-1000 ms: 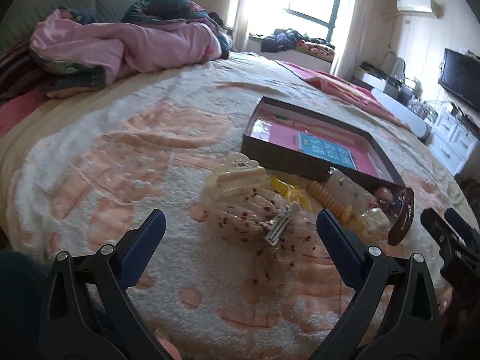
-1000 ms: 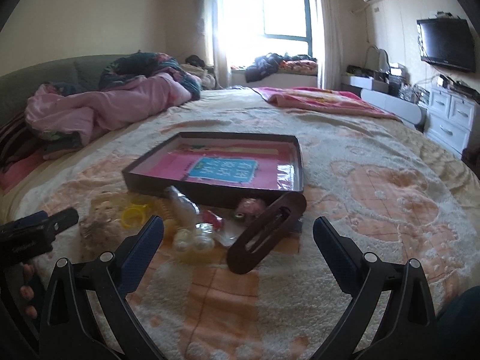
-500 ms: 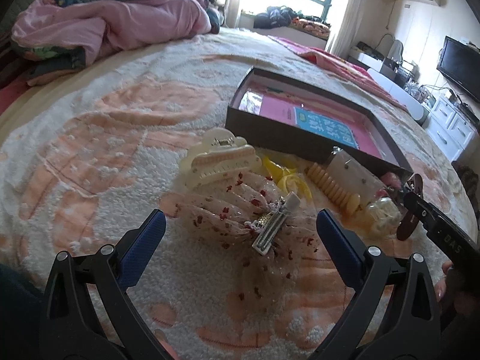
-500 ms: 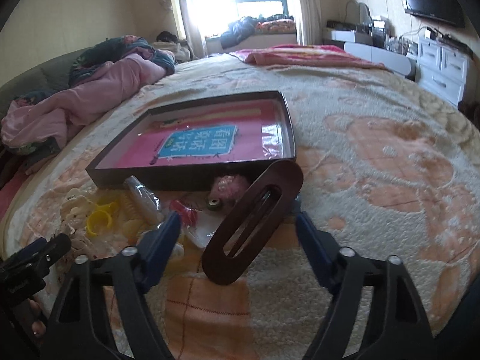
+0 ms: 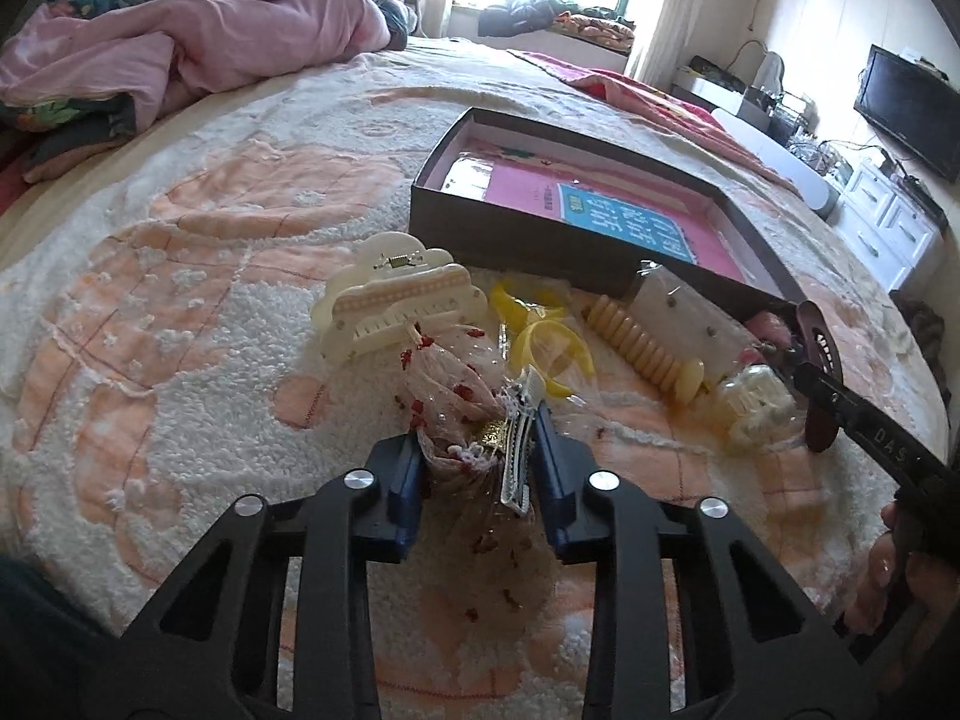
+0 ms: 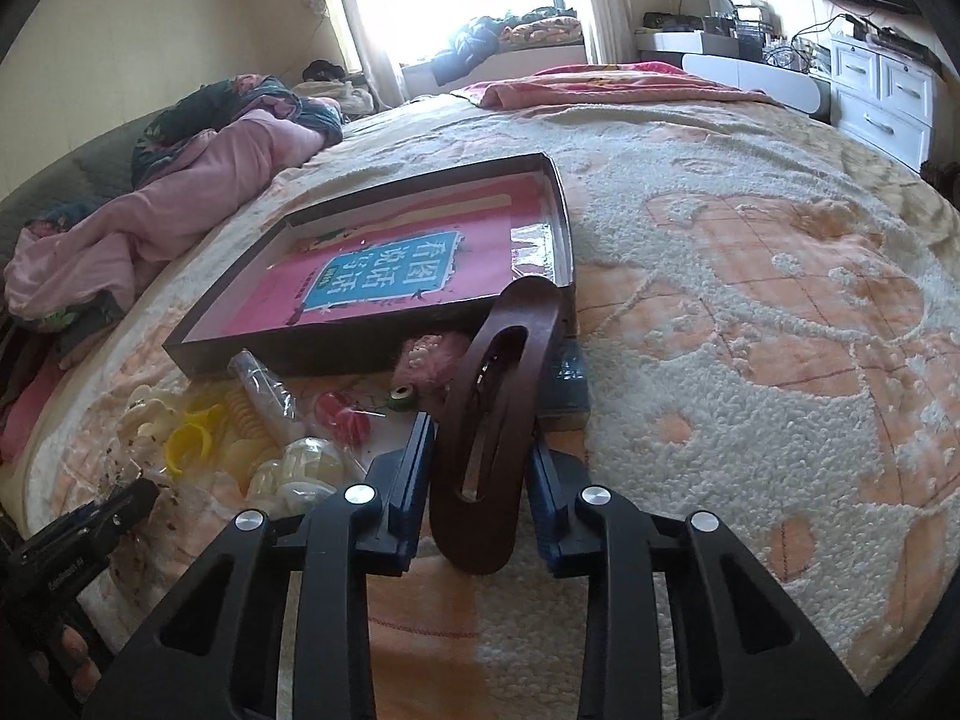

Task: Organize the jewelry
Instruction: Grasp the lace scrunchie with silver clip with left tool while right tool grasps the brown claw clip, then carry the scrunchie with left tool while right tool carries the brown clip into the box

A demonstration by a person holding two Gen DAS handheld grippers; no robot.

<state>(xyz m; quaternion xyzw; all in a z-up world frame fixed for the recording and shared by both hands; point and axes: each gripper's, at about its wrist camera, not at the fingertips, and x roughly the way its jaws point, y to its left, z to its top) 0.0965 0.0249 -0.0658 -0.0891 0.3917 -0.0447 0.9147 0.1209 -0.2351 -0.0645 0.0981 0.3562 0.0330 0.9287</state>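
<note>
Brown oval slotted hair clip (image 6: 492,420)

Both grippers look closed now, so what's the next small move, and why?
Probably lift both straight up. The left gripper is shut on the sheer red-dotted hair bow, the right gripper on the dark brown oval hair clip; the dark shallow box beyond awaits them.

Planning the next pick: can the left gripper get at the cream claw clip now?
Probably not yet: the left gripper is shut on the lace bow clip. The cream claw clip lies uncovered just ahead.
</note>
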